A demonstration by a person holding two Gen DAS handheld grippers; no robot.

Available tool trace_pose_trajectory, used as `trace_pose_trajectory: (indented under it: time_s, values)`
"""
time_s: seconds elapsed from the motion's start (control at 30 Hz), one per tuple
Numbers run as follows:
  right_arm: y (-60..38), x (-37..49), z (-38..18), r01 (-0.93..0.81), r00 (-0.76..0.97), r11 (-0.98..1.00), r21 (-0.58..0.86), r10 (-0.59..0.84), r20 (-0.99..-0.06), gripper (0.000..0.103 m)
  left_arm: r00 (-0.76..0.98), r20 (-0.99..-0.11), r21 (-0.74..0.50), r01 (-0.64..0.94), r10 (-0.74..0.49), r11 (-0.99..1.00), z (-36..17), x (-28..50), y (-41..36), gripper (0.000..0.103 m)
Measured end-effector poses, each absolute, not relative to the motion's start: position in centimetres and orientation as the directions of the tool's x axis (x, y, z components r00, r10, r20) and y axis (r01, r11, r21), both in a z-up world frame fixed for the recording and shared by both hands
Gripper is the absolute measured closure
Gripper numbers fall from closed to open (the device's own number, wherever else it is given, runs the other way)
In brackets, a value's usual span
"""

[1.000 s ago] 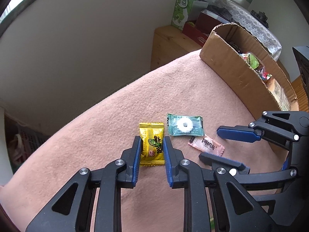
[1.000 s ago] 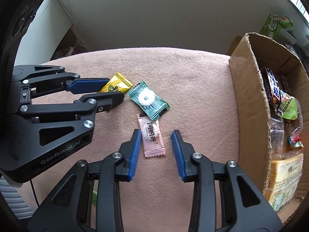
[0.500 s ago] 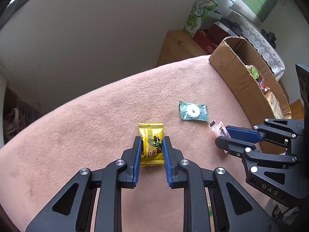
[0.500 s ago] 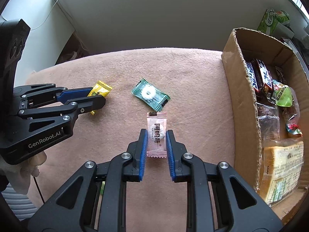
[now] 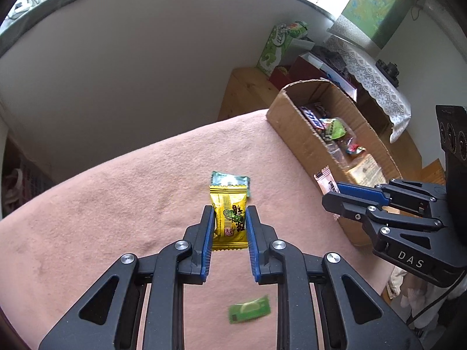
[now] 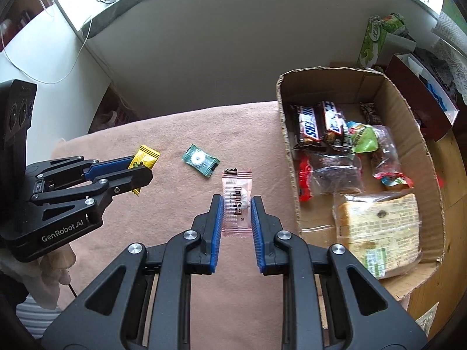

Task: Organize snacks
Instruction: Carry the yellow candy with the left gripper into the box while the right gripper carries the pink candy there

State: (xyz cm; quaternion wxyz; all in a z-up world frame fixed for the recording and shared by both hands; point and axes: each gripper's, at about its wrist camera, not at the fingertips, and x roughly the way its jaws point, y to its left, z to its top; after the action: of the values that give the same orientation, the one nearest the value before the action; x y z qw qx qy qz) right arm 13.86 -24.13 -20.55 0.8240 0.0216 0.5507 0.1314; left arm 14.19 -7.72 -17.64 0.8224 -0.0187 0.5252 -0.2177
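Observation:
My left gripper (image 5: 228,215) is shut on a yellow candy packet (image 5: 229,213) and holds it above the pink cloth (image 5: 116,204); it also shows in the right wrist view (image 6: 144,160). My right gripper (image 6: 236,204) is shut on a pink candy packet (image 6: 237,201), lifted near the cardboard box (image 6: 287,157); the packet shows in the left wrist view (image 5: 325,179). A dark green mint packet (image 6: 200,160) lies on the cloth between the grippers. The box holds chocolate bars (image 6: 309,125), bagged snacks and a wrapped bread slice (image 6: 382,221).
A small green sachet (image 5: 249,309) lies on the cloth under my left gripper. Behind the box stands a wooden cabinet (image 5: 248,87) with a green carton (image 5: 277,46) and a red box. A white wall runs behind the table.
Both grippers have lifted their packets off the cloth and risen. The right gripper has moved toward the box; the green mint packet stays on the cloth.

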Motion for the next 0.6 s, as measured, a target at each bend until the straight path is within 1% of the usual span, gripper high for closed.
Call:
trace_pose_trajectory:
  time_s: [0.23, 0.6]
  values:
    - [-29.9, 12.0, -18.1, -0.095, 0.396, 0.978, 0.187, 0.209, -0.894, 0.083, 0.345, -0.828, -0.305, 0.385, -0.442, 0.871, -15.9, 13.2, -12.0, 0.083]
    - [-36.7, 10.4, -17.4, 0.026, 0.424, 0.986, 0.162, 0.136, -0.895, 0.083, 0.300, -0.811, -0.341, 0.457, -0.503, 0.822, -15.5, 12.3, -19.4, 0.083]
